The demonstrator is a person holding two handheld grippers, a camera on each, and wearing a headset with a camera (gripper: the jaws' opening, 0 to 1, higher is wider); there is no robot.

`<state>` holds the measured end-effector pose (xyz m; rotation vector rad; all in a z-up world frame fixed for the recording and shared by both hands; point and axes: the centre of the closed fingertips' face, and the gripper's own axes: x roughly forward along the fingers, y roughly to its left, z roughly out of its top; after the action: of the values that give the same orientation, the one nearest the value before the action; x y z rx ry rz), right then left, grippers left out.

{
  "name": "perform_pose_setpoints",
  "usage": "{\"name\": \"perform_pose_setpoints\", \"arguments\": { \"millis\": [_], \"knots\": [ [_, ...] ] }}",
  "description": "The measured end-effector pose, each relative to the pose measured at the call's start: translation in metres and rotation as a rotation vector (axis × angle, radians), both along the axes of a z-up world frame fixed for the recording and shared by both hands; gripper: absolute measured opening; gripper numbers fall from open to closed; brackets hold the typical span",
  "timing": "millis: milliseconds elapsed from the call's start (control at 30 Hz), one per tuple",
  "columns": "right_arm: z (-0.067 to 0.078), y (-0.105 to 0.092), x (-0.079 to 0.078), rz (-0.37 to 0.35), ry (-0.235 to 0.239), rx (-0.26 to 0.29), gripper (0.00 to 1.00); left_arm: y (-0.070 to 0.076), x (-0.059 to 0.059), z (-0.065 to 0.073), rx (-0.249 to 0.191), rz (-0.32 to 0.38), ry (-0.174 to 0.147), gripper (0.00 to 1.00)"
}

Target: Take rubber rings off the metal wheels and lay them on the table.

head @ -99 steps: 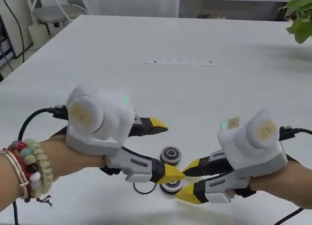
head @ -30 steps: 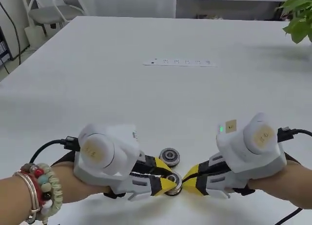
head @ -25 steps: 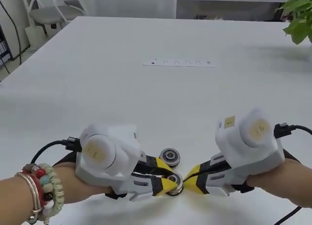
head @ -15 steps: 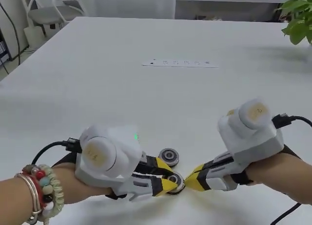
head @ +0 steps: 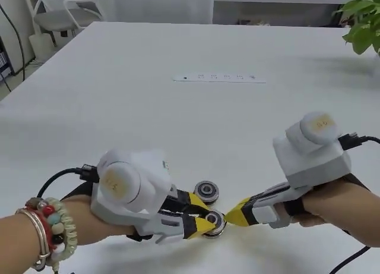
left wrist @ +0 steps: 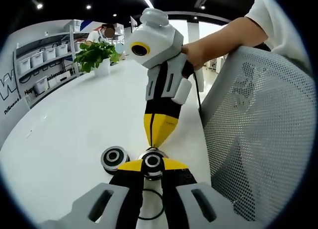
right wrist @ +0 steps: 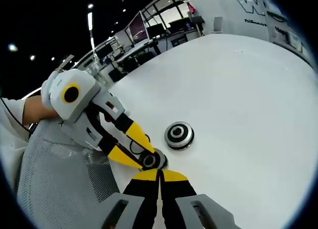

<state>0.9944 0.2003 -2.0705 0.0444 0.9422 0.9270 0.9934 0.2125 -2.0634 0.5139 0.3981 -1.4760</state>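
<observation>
Right gripper (head: 233,216) rolled upward, jaws closed; left gripper (head: 206,217) clamps wheel (left wrist: 152,162) on white table (head: 178,119).

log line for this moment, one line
left gripper: shut on near metal wheel | right gripper: shut, tips at that wheel's rim | second wheel: beside it, free | rubber ring: on table

White table (head: 119,78) carries 2 metal wheels (head: 206,191), 1 rubber ring (left wrist: 162,205), 1 power strip (head: 218,78).

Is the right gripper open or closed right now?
Shut: the right gripper has its jaws together, tips at the wheel the left gripper holds. Whether they pinch anything, cannot tell.
</observation>
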Motion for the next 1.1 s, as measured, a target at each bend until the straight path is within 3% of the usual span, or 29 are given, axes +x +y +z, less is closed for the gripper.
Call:
{"name": "perform_pose_setpoints", "arguments": {
  "millis": [100, 200, 767, 867, 900, 967, 1033, 1100],
  "knots": [
    [0.003, 0.003, -0.001, -0.017, 0.031, 0.036, 0.0, 0.0, -0.001, 0.001, 0.004, -0.009, -0.015, 0.08],
    [0.004, 0.004, -0.003, -0.018, 0.032, 0.042, 0.0, -0.001, -0.002, 0.001, 0.013, -0.036, -0.042, 0.08],
    [0.01, 0.012, -0.005, 0.005, 0.02, 0.067, 0.0, -0.002, -0.001, 0.0, 0.015, -0.019, -0.023, 0.08],
    [0.035, 0.032, -0.009, 0.029, 0.035, 0.235, 0.0, -0.002, 0.0, 0.0, 0.012, -0.003, -0.012, 0.08],
    [0.035, 0.031, -0.007, 0.023, 0.022, 0.225, 0.0, -0.002, -0.001, 0.0, 0.013, -0.003, -0.011, 0.08],
    [0.02, 0.022, -0.005, 0.057, -0.037, 0.091, 0.0, -0.002, -0.001, 0.0, 0.011, 0.002, -0.009, 0.08],
    [0.016, 0.019, -0.005, 0.03, 0.0, 0.104, 0.0, -0.002, -0.001, 0.0, 0.008, 0.007, -0.006, 0.08],
    [0.009, 0.009, -0.002, 0.013, -0.008, 0.059, 0.0, -0.002, 0.0, 0.0, 0.001, 0.015, -0.002, 0.08]
  ]
}}
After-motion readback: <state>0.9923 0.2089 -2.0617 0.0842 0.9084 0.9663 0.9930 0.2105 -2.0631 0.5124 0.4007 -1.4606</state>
